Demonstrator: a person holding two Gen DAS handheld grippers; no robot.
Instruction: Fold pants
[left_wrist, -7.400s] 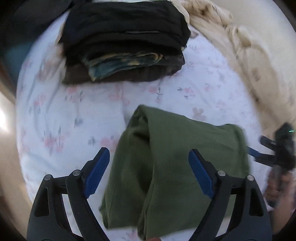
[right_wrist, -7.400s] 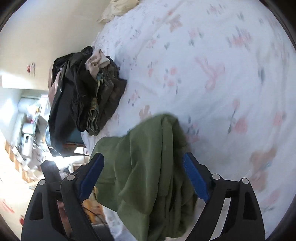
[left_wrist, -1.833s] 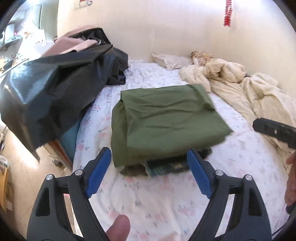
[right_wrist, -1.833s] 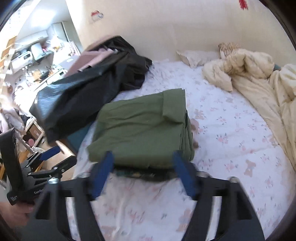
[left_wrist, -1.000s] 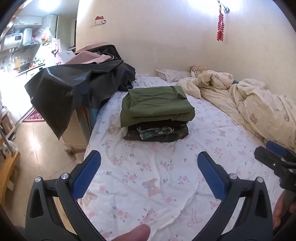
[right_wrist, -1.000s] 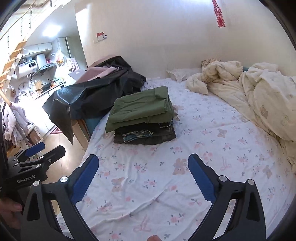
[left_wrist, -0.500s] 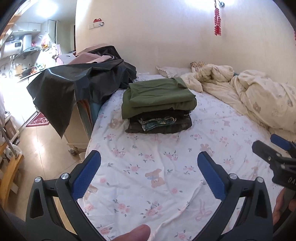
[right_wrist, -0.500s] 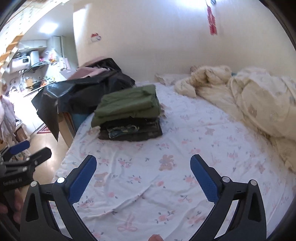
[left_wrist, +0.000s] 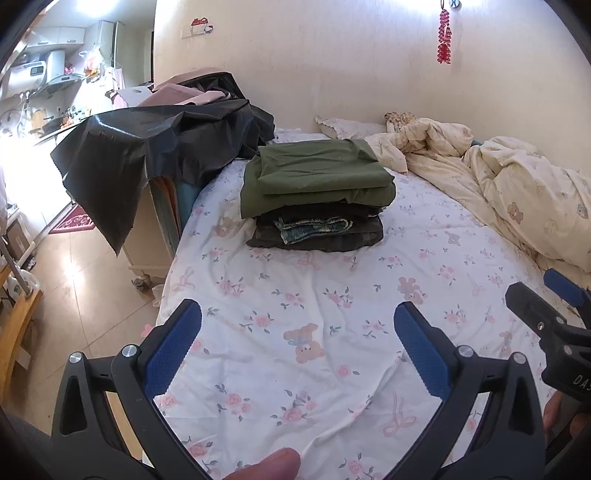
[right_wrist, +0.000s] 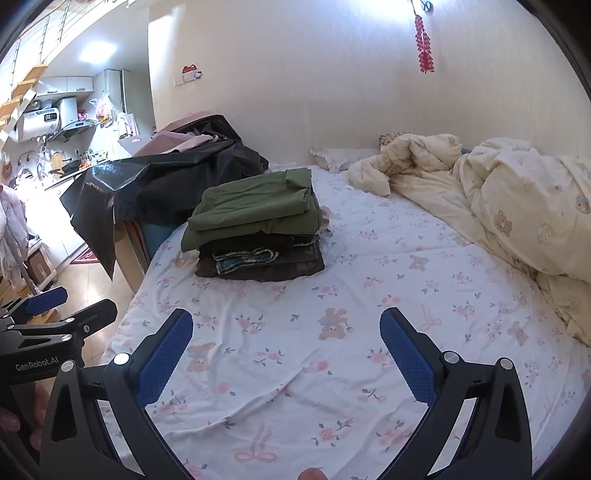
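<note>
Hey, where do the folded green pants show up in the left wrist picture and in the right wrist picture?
Left wrist: green pants above centre, topping the clothes stack.
Right wrist: green pants left of centre, upper half, topping the same stack.
Shared landmark: red wall ornament, upper right in both.

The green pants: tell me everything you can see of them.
The green pants are olive, of a matte woven-looking cloth, folded into a flat, roughly rectangular bundle of several layers. They lie on top of a stack of darker folded clothes, overhanging it a little on the side toward the floor. The stack sits on the floral bedsheet, near the black cover beside the bed. Neither the left gripper nor the right gripper touches them; both are open.
</note>
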